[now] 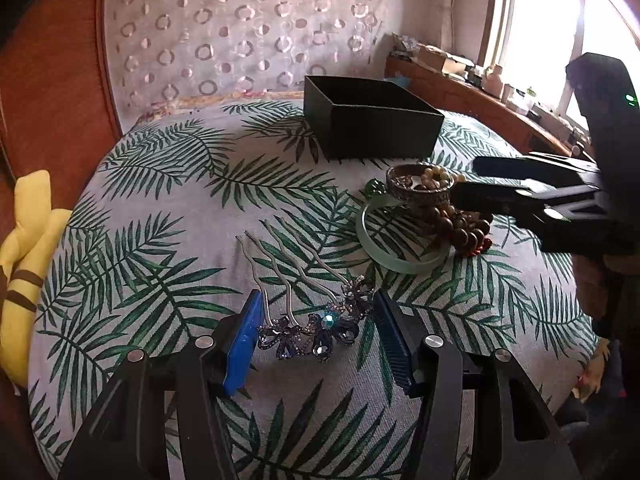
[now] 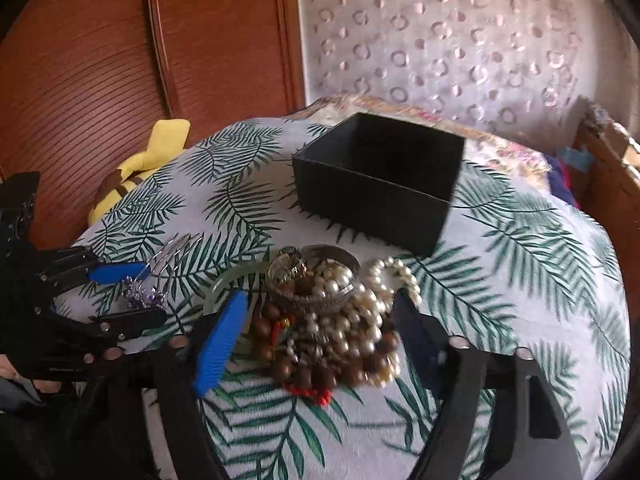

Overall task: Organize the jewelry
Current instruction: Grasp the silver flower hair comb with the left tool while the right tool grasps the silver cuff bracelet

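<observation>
My left gripper (image 1: 314,336) has black, curved arms with round silver screws and ribbed blue pads (image 1: 240,346). My right gripper (image 2: 316,340) is built the same; its black housing shows a small green light (image 1: 631,98).

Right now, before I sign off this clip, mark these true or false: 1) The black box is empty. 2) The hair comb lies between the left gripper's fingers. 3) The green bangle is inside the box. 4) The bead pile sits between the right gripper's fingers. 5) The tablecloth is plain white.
1) True as far as shows: the black box looks empty.
2) True: the hair comb lies between the left gripper fingers.
3) False: the green bangle lies on the tablecloth.
4) True: the bead pile sits inside the right gripper.
5) False: it bears green leaves.
</observation>
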